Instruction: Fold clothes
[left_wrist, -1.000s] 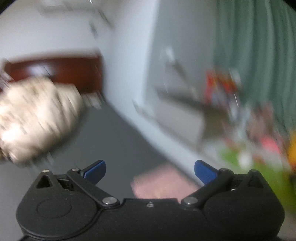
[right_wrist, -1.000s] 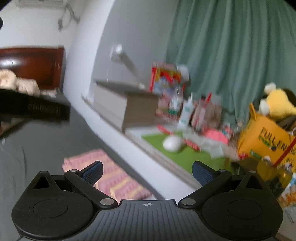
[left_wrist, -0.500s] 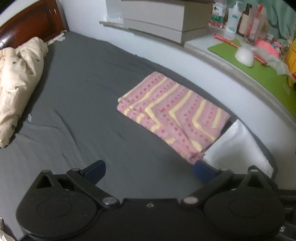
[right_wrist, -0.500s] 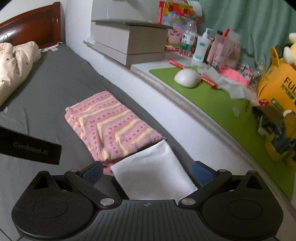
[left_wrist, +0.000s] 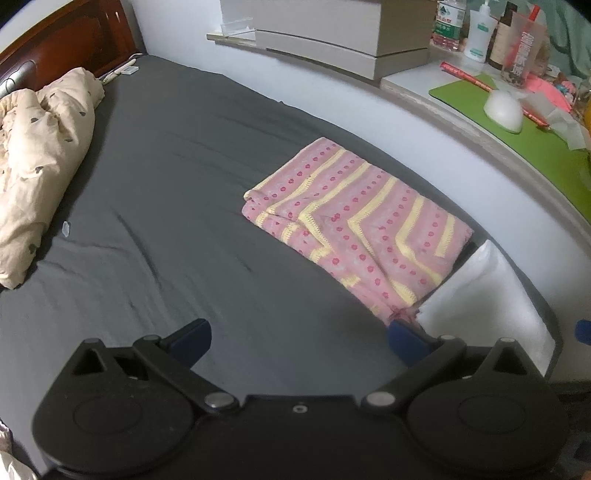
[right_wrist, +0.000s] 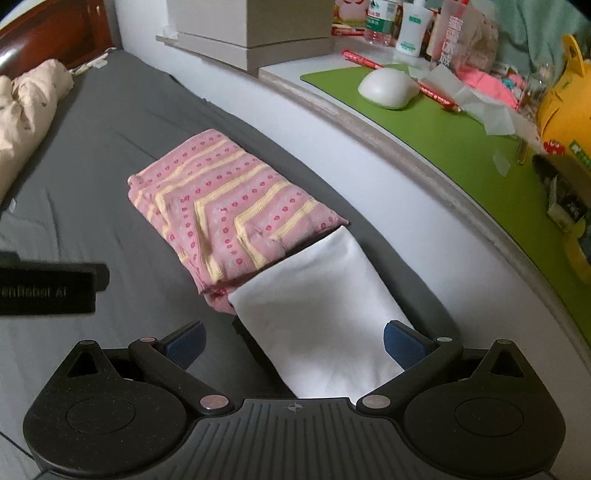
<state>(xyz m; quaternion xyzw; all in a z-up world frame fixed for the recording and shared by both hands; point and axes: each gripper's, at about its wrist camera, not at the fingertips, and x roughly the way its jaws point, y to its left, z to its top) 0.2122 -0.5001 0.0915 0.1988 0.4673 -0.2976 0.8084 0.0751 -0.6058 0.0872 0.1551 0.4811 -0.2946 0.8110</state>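
Two claws, both spread wide and gripping nothing. Left claw (left_wrist: 298, 338): blue pads far apart above bare dark sheet of the bed (left_wrist: 177, 155); its right pad sits just beside the near corner of the pink striped garment (left_wrist: 354, 225), contact not determinable. Right claw (right_wrist: 293, 341): jaws wide apart, hovering over the near end of the white folded cloth (right_wrist: 317, 306), which shows between the pads; whether either pad touches it cannot be told. Pink striped garment, folded flat, lies by the bed's right edge, next to the white wall; white folded cloth overlaps its near end and is partly cut off by the right claw body. Cream quilt (left_wrist: 40, 162), bunched, at the bed's left side toward the headboard, cropped by the frame. Ledge with green mat (right_wrist: 461, 136), white rounded object (right_wrist: 388, 88), bottles and clutter beyond the wall; labels illegible.
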